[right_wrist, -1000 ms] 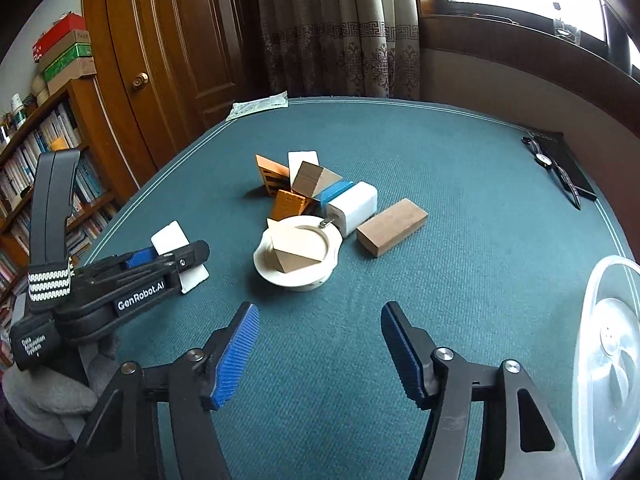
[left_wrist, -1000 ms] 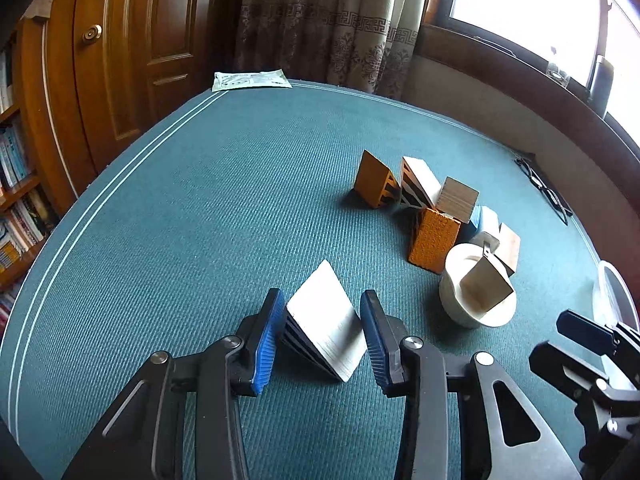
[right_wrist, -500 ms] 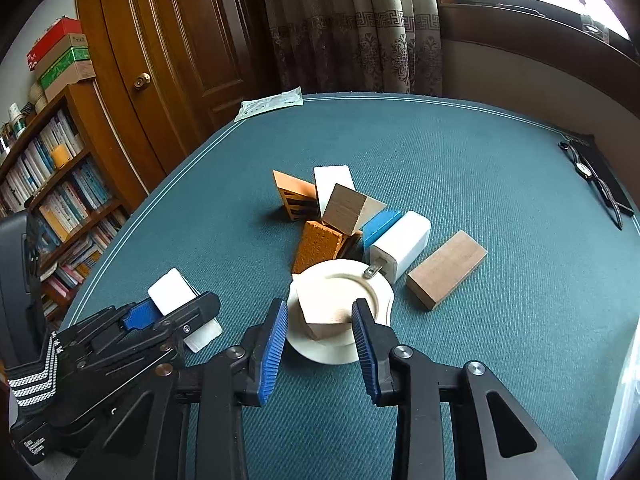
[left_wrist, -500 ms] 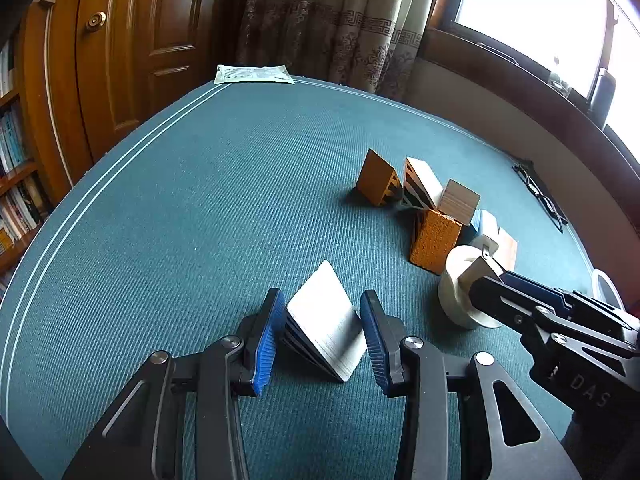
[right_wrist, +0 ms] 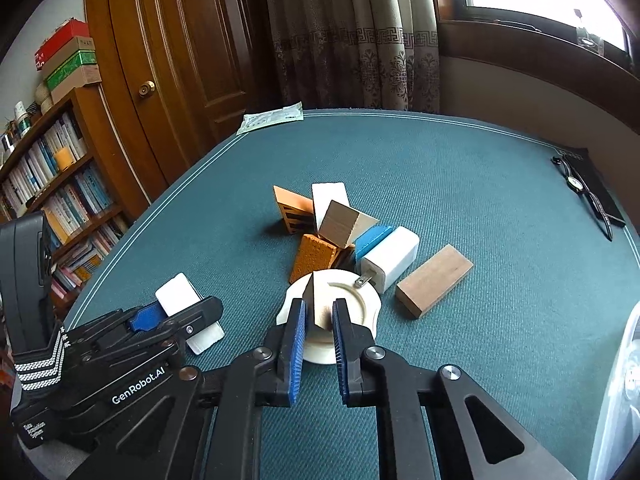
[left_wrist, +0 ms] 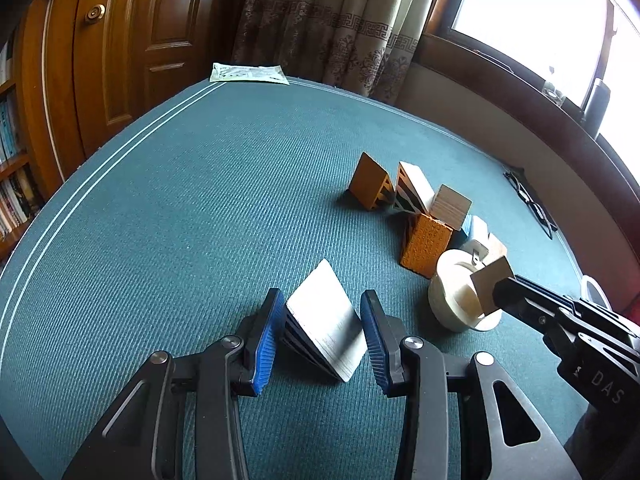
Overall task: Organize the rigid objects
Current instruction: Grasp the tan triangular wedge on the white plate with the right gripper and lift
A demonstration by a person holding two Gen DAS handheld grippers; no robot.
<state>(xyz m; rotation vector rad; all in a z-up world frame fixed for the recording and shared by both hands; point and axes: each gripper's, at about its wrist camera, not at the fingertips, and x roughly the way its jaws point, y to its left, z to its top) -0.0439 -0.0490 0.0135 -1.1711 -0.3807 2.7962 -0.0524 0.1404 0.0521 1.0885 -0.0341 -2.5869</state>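
A white wedge block (left_wrist: 324,320) rests on the green table cloth (left_wrist: 200,220), and my left gripper (left_wrist: 320,297) is shut on its two sides. In the right wrist view my right gripper (right_wrist: 320,306) is shut on a pale wooden wedge (right_wrist: 320,286) that stands in a round white dish (right_wrist: 370,300). From the left wrist view that wedge (left_wrist: 490,280) tilts above the dish (left_wrist: 444,292). Behind the dish lies a pile: an orange wedge (right_wrist: 290,200), a white block (right_wrist: 328,196), a wooden wedge (right_wrist: 340,222), an orange textured block (right_wrist: 314,256), a blue block (right_wrist: 374,236), a white cuboid (right_wrist: 390,258) and a brown slab (right_wrist: 434,280).
A small metal clip (right_wrist: 362,281) lies on the dish rim. Glasses and a watch on a black case (right_wrist: 588,196) sit at the right edge. A paper packet (right_wrist: 272,119) lies at the far edge. A clear plastic lid (right_wrist: 624,380) is at near right. A bookshelf (right_wrist: 52,184) stands beyond the left edge.
My right gripper moved forward over the dish and closed from wide open onto the pale wooden wedge. The left gripper and its white wedge stayed where they were.
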